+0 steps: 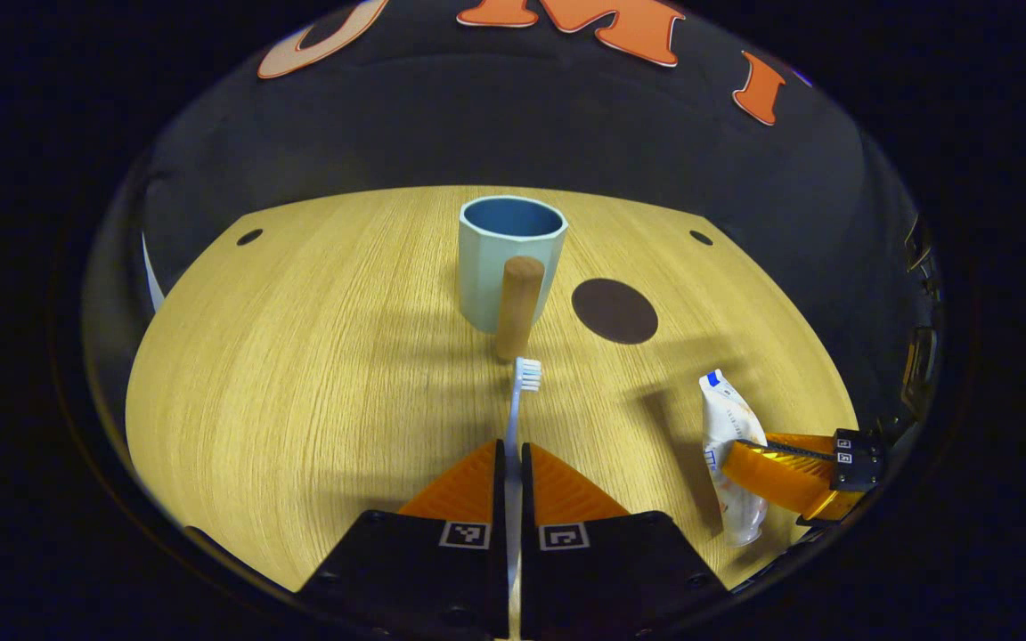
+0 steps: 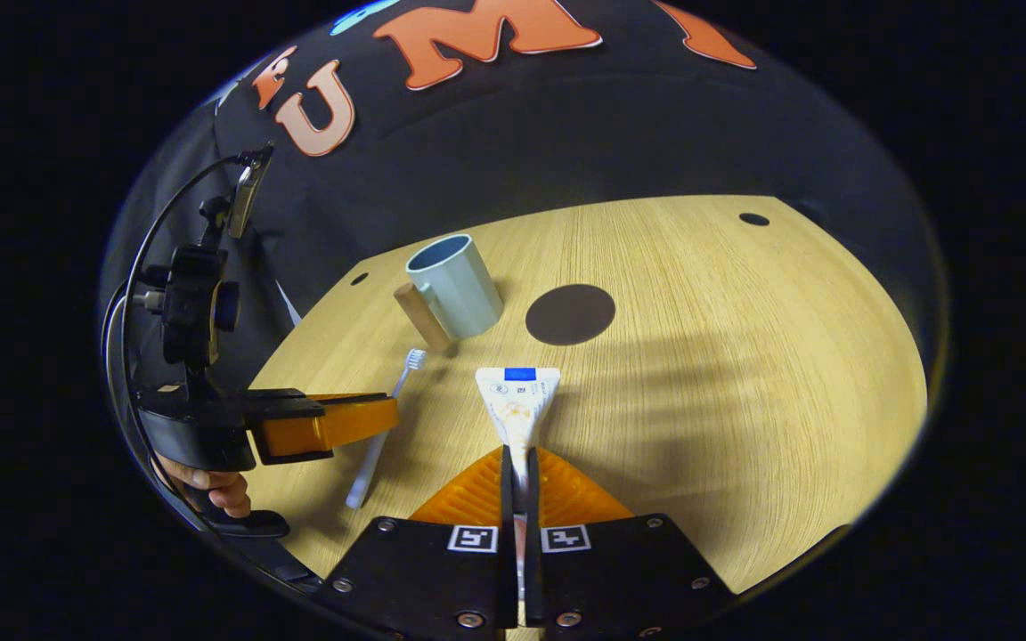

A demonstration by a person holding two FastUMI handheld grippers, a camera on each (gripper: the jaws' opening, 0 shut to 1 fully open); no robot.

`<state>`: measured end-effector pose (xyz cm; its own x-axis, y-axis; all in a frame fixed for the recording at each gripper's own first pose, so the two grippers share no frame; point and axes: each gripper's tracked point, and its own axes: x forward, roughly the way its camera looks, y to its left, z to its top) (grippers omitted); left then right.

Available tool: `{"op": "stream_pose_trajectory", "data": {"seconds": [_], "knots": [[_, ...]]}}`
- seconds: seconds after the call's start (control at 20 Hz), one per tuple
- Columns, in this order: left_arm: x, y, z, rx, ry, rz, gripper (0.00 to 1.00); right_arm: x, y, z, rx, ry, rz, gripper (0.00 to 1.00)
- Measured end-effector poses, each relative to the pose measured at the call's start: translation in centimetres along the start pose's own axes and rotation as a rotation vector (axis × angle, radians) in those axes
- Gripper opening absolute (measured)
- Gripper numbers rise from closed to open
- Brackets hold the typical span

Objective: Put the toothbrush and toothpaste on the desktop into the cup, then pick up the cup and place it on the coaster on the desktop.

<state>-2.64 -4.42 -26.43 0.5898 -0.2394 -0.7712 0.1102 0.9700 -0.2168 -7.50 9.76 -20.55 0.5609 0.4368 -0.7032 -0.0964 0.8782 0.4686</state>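
toothbrush [image 1: 517,401] clamped in left gripper [image 1: 513,458], bristles just short of cup [image 1: 511,258] handle. toothpaste [image 2: 520,405] pinched in right gripper [image 2: 517,467], near cup. cup seen empty on desktop [image 1: 299,374], coaster [image 1: 614,311] bare just beside cup. both items grasped; insertion and cup transfer judged outstanding.
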Motion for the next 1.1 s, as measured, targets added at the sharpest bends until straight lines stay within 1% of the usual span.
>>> {"op": "stream_pose_trajectory", "data": {"seconds": [0.2,0.25,0.3,0.45,0.6,0.75,0.85,1.0,1.1], "knots": [[-0.1,1.2,2.0,0.03,-0.14,-0.005,0.05,-1.1,0.4,2.3,-0.04,-0.091,-0.008,0.04],[-0.3,1.6,2.5,0.031,-0.184,-0.01,0.07,-1.4,0.5,3.1,-0.049,-0.115,-0.01,0.03],[0.0,1.6,2.6,0.035,-0.223,-0.014,0.05,-2.0,0.4,3.6,-0.057,-0.136,-0.013,0.03],[-0.1,2.1,4.0,0.049,-0.347,-0.009,0.05,-2.6,1.0,5.7,-0.066,-0.193,-0.007,0.03],[-0.5,3.5,5.1,0.051,-0.437,-0.003,0.05,-3.5,1.3,7.3,-0.091,-0.269,-0.005,0.03],[-0.7,5.2,6.3,0.03,-0.503,0.003,0.05,-4.0,1.6,9.4,-0.124,-0.337,-0.022,0.03],[-2.1,6.9,7.7,0.017,-0.546,0.006,0.05,-4.5,1.2,10.5,-0.128,-0.374,-0.038,0.04],[-6.1,9.5,10.4,-0.004,-0.616,0.009,0.05,-5.0,1.0,11.6,-0.142,-0.423,-0.047,0.03],[-7.0,9.8,12.8,-0.007,-0.657,0.016,0.05,-5.1,1.1,12.3,-0.146,-0.442,-0.051,0.03]]}}
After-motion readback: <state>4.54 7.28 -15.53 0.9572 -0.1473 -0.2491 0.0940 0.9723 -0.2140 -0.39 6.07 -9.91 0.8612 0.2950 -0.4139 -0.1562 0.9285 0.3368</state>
